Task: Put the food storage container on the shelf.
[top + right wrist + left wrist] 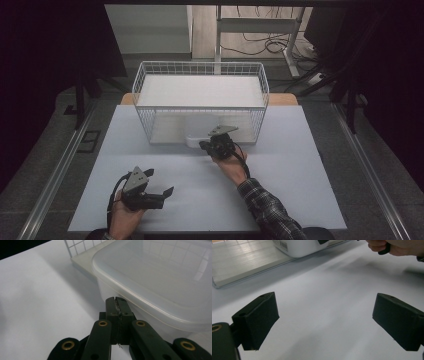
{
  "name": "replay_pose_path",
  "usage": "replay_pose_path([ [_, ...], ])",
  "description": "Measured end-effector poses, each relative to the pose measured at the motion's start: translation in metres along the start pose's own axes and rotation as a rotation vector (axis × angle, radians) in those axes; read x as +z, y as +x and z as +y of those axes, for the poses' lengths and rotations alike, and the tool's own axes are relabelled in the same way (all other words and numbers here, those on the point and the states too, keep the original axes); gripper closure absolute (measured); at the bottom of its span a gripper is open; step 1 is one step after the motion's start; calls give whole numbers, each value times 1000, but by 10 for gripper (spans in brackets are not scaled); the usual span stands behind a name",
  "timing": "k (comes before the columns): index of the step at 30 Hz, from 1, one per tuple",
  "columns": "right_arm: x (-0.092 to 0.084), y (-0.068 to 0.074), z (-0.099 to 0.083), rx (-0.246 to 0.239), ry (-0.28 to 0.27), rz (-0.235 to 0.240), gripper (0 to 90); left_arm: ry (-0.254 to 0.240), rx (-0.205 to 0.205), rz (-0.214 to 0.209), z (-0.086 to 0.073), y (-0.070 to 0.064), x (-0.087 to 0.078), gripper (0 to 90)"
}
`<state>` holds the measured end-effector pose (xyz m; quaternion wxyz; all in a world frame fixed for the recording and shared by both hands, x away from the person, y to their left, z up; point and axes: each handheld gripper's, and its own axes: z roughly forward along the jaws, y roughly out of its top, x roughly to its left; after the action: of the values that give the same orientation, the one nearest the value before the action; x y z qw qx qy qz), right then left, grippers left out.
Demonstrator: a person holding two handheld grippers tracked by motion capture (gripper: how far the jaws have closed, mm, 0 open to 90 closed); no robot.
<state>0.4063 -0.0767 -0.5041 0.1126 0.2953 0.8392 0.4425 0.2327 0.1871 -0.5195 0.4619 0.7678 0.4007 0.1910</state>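
A translucent white plastic container with a lid lies at the front foot of a white wire basket; one corner pokes out toward me. My right gripper is shut, and its tips rest against the container's side wall just under the lid's rim, with nothing seen between the pads. My left gripper hovers low over the table near the front left, its jaws wide open and empty. The container and the right hand lie far ahead of it.
The basket stands at the middle back of the pale table. A flat pale board lies under the container at the basket's edge. Dark floor, rails and a desk frame with cables surround the table.
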Motion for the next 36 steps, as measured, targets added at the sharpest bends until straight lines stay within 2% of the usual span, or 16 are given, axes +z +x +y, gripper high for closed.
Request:
replay_pose_path([
  [11,9,-9,7,0,-6,-18,889,9,-8,-14,0,1,2,64],
  [19,17,-17,11,31,-7,-31,889,12,-17,-23,-1,1,3,64],
  [28,24,-23,13,36,-6,-46,889,16,-16,-24,-1,0,3,65],
  [36,23,-23,14,48,-5,-45,874,13,-17,-22,-1,1,3,65],
])
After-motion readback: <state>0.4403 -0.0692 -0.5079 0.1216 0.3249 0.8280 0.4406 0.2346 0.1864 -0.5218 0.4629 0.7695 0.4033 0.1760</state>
